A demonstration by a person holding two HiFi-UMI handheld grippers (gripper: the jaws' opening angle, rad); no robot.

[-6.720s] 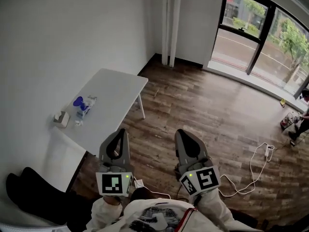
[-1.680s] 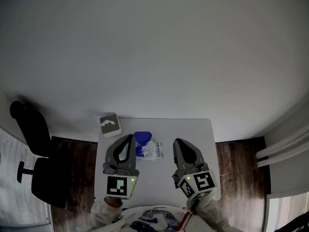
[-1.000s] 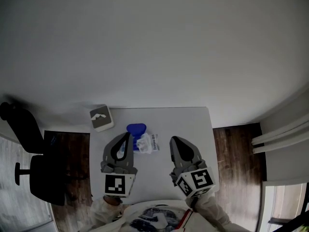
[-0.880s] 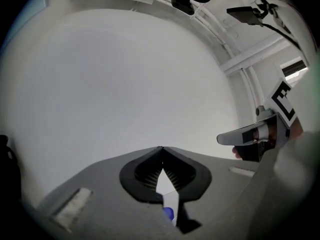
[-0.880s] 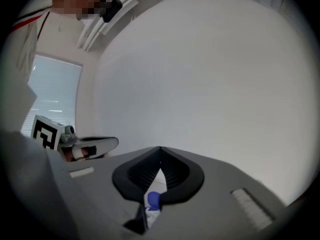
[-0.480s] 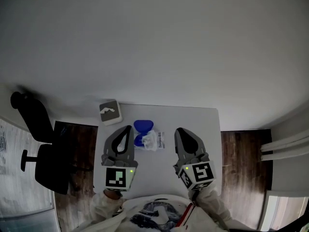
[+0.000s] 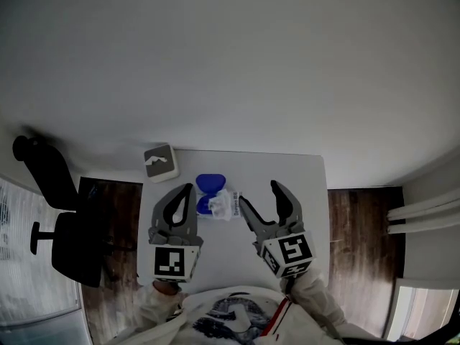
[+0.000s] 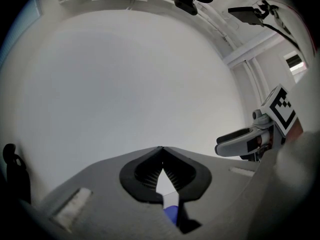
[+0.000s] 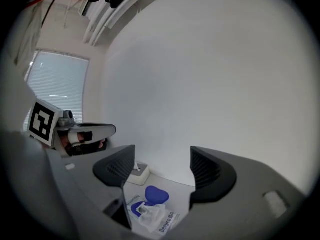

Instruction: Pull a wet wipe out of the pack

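White plastic wet-wipe pack (image 7: 226,207) lies flat mid-counter, blue lid (image 7: 210,184) flipped open, crumpled wipe (image 7: 219,205) poking out. Beside it, right gripper (image 7: 257,192): fingers just opening, now apart, nothing between them. On the pack's other side, left gripper (image 7: 188,188): fingers together, empty. White counter (image 7: 305,182); grey tissue box (image 7: 160,162) at its back left corner.

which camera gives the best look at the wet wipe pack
The right gripper view: the wet wipe pack lies close and large, its blue lid flipped open and a wipe poking out. The head view shows it small on the table. The left gripper view shows only a blue sliver behind the shut left tongs.
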